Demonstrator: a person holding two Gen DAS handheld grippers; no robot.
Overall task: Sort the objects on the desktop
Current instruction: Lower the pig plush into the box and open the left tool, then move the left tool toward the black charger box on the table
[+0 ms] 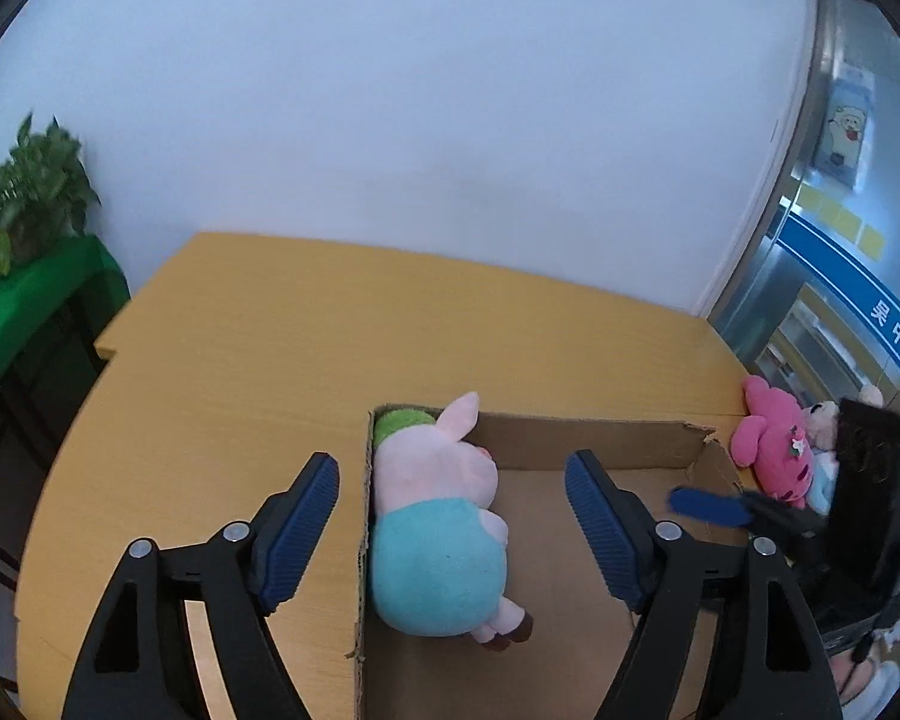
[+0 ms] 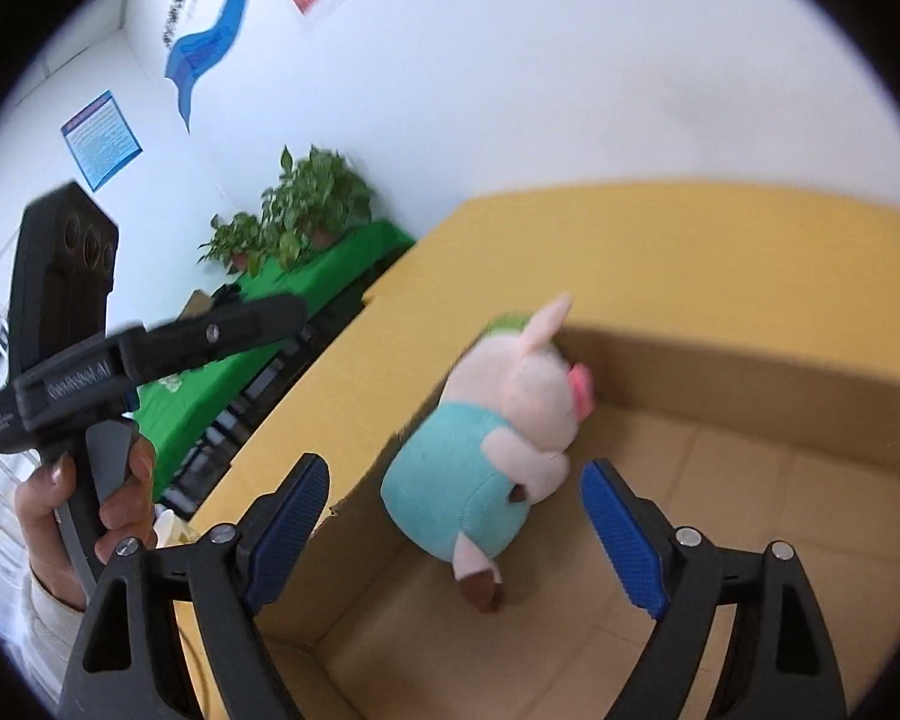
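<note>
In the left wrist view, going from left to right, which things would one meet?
Potted plant → green cloth → pig plush toy in the cardboard box → pink plush toy beside the box.

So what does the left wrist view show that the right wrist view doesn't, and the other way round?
Only the left wrist view shows the bright pink plush toy on the yellow wooden table beyond the box's torn corner. Only the right wrist view shows the person's hand on the left hand-held gripper's handle and the blue wall poster. Both show the pig plush toy in teal shorts lying inside the brown cardboard box, and potted green plants.
</note>
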